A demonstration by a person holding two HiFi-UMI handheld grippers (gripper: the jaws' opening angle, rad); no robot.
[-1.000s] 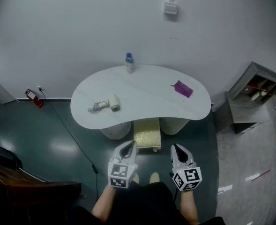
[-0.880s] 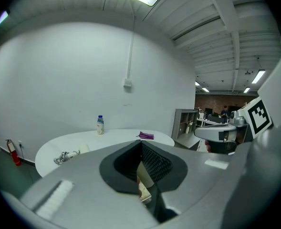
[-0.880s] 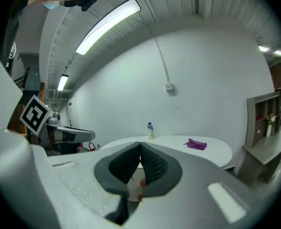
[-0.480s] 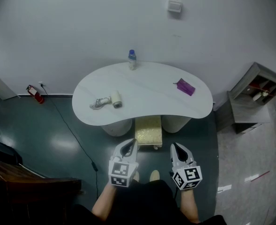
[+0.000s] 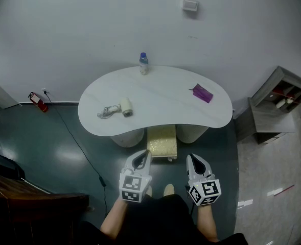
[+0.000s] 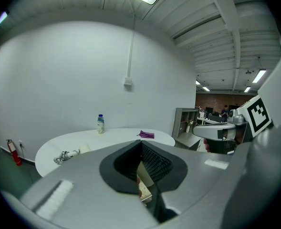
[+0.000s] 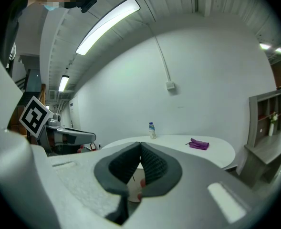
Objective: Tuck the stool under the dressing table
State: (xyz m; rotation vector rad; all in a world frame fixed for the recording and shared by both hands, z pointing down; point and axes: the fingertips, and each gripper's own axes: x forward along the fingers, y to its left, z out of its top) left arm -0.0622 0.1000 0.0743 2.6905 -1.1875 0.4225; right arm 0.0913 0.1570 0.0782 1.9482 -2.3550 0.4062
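Facing the speckled gold rectangular stool (image 5: 162, 142), both hand-held grippers (image 5: 144, 155) (image 5: 191, 159) are closed, empty.

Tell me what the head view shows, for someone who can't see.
A gold stool sits partly under a white table, seen from above. The left gripper and right gripper, both shut, point toward the stool. A bottle stands on the table.

Left gripper (image 6: 141, 146) jaws together, empty; dressing table (image 6: 107, 138) ahead bearing bottle (image 6: 100, 124), purple pouch (image 6: 146, 134).
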